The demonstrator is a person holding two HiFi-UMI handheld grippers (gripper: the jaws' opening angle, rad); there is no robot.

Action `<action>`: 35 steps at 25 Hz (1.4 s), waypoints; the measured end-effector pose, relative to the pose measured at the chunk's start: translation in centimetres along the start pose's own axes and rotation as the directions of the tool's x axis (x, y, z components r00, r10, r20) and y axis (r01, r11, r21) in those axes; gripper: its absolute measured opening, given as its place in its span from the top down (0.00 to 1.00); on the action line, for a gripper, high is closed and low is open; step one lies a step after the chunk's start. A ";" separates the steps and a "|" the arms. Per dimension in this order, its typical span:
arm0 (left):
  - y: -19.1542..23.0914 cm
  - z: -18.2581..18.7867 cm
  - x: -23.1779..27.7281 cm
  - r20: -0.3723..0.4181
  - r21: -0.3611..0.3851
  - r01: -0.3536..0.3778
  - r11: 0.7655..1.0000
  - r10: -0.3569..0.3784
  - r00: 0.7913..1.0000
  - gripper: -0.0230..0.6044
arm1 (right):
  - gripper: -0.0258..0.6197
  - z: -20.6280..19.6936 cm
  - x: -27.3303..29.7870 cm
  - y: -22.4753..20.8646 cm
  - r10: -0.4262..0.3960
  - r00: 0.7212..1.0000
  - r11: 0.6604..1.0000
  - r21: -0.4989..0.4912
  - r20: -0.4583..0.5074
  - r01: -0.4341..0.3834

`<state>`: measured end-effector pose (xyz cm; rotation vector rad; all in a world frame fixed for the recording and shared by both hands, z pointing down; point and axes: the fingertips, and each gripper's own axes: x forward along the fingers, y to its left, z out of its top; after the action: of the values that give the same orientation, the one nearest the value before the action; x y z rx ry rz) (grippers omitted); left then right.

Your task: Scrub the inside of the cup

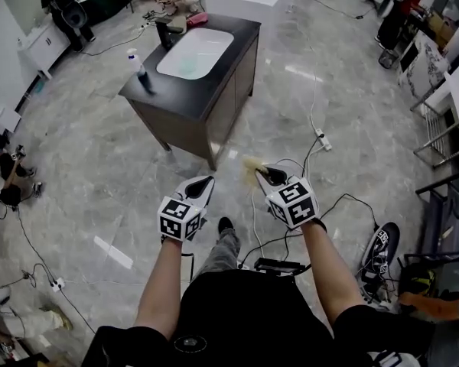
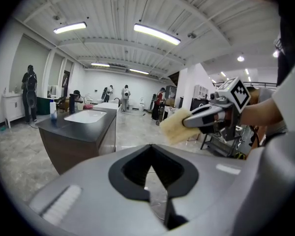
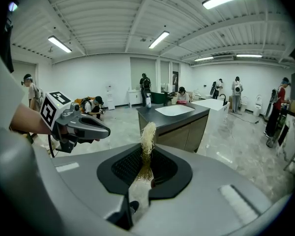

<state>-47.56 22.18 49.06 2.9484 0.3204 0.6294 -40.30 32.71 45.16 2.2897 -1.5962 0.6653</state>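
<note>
Standing well back from the dark table (image 1: 242,27) here, out on the grey marble floor (image 1: 99,151), with both arms held out in front at about the same height.

The right tool (image 1: 260,173) is clamped on a pale yellow fibrous scrub pad (image 1: 251,167). In the right gripper view the straw-like fibres are pinched right between the dark pads and stick up past the jaw tips. From the left gripper view it reads as a soft yellowish wad poking out of the nose of that tool.

The left tool (image 1: 204,182) has its jaws closed all the way with nothing between them. You just see the floor through the thin slit where the pads meet. The two tools sit side by side, near each other but not touching, both pointing roughly toward the table and tilted down a bit.

The table has a white oval basin (image 1: 195,52) sunk into the top. There's a spray bottle (image 1: 140,69) with a blue body near its front left corner, a dark faucet-looking thing (image 1: 166,33) behind the basin, and something pink (image 1: 196,20) at the back edge.

As for the cup, honestly I can't pick one out from this far back, so the pad in the right tool is the only task item I can place for sure.

A white power strip (image 1: 321,138) and some loose cables lie on the floor to the right of the table, and a person (image 1: 0,167) is crouched by the left wall.
</note>
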 end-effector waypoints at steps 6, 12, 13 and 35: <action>5.8 2.8 4.7 -0.024 -0.011 0.026 1.000 -0.026 0.999 0.96 | 0.89 3.4 5.2 -3.7 -0.014 0.999 1.000 0.019 -0.031 0.014; 9.7 5.3 8.9 -0.006 -0.030 0.057 0.998 -0.057 0.998 0.96 | 0.89 6.2 8.7 -6.9 -0.038 0.998 0.999 0.011 -0.055 0.038; 10.2 5.6 9.3 -0.004 -0.031 0.061 0.998 -0.061 0.998 0.96 | 0.89 6.5 9.2 -7.3 -0.040 0.998 0.999 0.015 -0.055 0.041; 13.0 8.3 17.2 -0.040 -0.012 0.105 0.994 -0.105 0.994 0.96 | 0.89 7.9 13.2 -14.9 -0.074 0.996 0.993 0.092 -0.048 0.078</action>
<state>-26.41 13.00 50.21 2.8895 0.4714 0.6760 -20.92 23.65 45.77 2.3706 -1.4797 0.7823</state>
